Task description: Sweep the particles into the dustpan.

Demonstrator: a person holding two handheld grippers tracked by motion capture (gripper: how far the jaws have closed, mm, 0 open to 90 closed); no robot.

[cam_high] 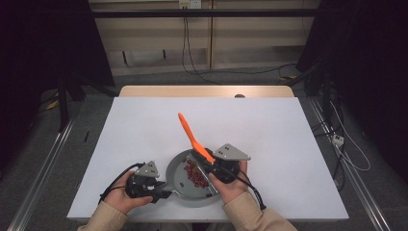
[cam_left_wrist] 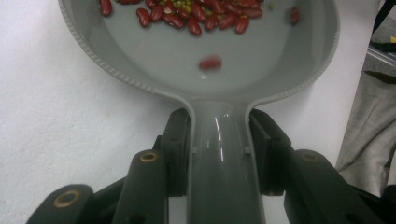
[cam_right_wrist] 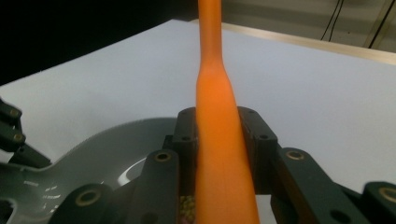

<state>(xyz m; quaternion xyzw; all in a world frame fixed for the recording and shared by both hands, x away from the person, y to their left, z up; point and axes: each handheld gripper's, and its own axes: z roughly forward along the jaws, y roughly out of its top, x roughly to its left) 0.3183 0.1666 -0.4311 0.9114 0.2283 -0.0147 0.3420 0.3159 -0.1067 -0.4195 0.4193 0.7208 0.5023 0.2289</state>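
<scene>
Resting near the front edge of the tabletop (cam_high: pixel 144 125), about midway along it, a grey pan (cam_high: pixel 179 169) is kept flat so that the red beans (cam_high: pixel 195 175) inside it stay put. The pan's handle (cam_left_wrist: pixel 223 158) is clamped between the jaws of the left claw (cam_high: pixel 161 188), which is held low toward the front left corner; in the left gripper view the pads press against both sides of the handle, apparently to stop the pan from sliding or turning while its contents are worked. A few small green beans (cam_left_wrist: pixel 180 3) are mixed into the red heap at the far side of the pan, and one red bean (cam_left_wrist: pixel 211 63) lies apart from the heap, nearer the handle.

An orange spatula (cam_high: pixel 191 137) is gripped by the right claw (cam_high: pixel 206 161), whose jaws are closed on its broader part. The narrow end is pointed up and away toward the back edge, while the gripped end is angled down over the beans, a hold that seems suited to stirring or scraping them.
</scene>
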